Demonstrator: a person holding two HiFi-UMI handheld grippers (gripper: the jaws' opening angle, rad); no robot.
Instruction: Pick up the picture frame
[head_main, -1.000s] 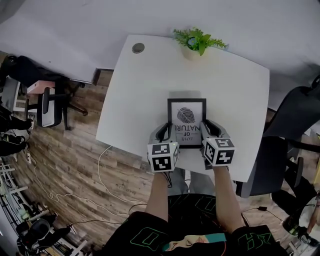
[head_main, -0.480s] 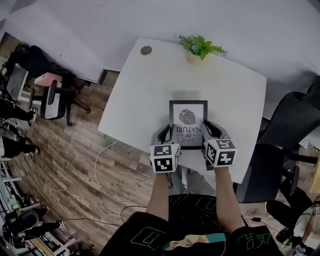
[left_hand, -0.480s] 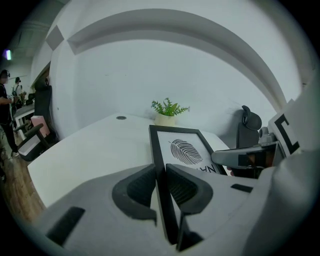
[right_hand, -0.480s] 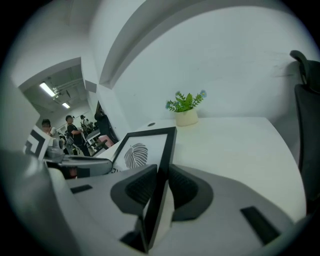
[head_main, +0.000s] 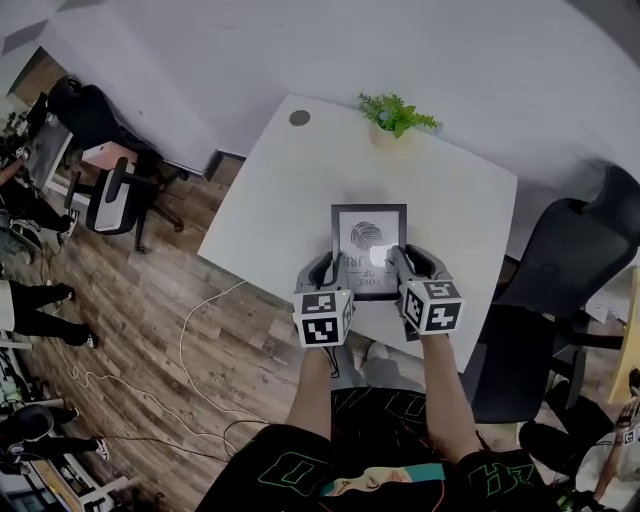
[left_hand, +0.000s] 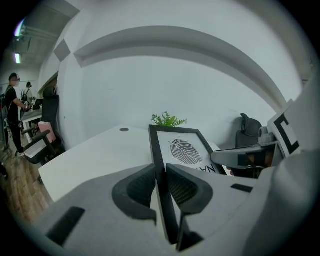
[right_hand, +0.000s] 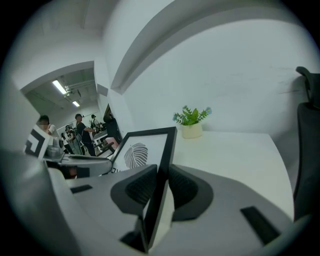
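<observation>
Black frame (head_main: 369, 238) gripped by both grippers over white table (head_main: 265, 205).

We see the left gripper (head_main: 335, 260) clamped on the frame's left edge and the right gripper (head_main: 400, 254) clamped on its right edge, both on the half nearest the person. In each gripper view the dark pads press on either side of the black moulding, with no gap. The frame has a white print with a dark leaf and lettering, face up toward the head camera. Its far edge is tipped up off the tabletop; we can't tell whether the near edge is clear of the table. A plant (head_main: 392, 112) in a pale pot stands at the table's far edge, well apart from the frame. A dark chair (head_main: 575, 265) is right of the table, and the floor (head_main: 180, 330) is wood with a loose cable.
</observation>
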